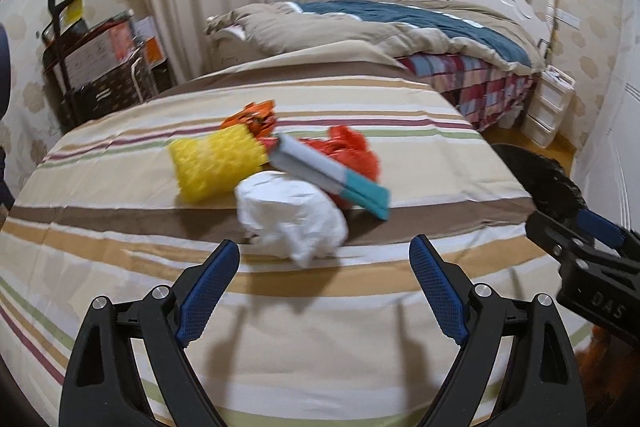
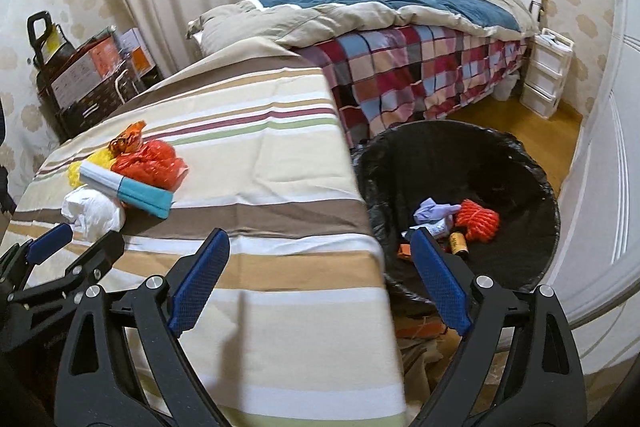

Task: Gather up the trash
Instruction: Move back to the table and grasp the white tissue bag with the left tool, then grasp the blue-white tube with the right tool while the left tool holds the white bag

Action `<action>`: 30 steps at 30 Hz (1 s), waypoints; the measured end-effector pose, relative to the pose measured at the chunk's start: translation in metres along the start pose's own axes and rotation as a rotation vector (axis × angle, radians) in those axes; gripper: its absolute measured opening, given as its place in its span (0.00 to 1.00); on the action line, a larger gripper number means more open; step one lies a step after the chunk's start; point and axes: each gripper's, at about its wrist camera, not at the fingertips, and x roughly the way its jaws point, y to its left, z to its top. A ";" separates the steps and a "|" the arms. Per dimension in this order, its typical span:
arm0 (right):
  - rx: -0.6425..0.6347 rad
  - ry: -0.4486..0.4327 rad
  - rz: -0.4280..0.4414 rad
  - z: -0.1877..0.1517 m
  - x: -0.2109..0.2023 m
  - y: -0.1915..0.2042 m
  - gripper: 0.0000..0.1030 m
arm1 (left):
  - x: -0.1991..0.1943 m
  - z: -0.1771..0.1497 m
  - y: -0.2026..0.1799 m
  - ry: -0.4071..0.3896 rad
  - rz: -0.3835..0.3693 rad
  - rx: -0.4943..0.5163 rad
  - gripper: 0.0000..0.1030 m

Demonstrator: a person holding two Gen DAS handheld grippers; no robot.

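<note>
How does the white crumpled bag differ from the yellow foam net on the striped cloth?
The white crumpled bag is smooth, wrinkled plastic; the yellow foam net has a mesh texture. The bag lies nearest the left gripper; the net lies farther back, beside the orange wrapper. Both rest uncollected on the striped cloth.

You see a cloth (image 1: 120,187) striped in cream, tan, brown, maroon and green, bearing a yellow net (image 1: 216,163), an orange bag (image 1: 352,147), white crumpled paper (image 1: 292,219) and a grey-and-teal box (image 1: 332,175). Your bin liner (image 2: 520,163) is black; your finger pads (image 1: 212,283) are blue with a fine mesh pattern. The bedspread (image 2: 400,75) beyond is checked red, blue and grey.
</note>
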 end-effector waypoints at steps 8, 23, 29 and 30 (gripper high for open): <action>-0.027 0.031 0.014 0.002 0.010 0.016 0.87 | 0.014 0.009 0.018 0.026 -0.003 -0.010 0.84; -0.065 0.051 0.023 0.006 0.020 0.037 0.87 | 0.014 0.004 0.029 0.047 -0.084 0.020 0.47; -0.088 0.056 0.034 0.007 0.024 0.051 0.87 | 0.005 -0.007 0.050 0.053 -0.074 -0.007 0.47; -0.094 0.057 0.037 0.007 0.025 0.055 0.87 | 0.003 -0.008 0.054 0.054 -0.070 -0.010 0.47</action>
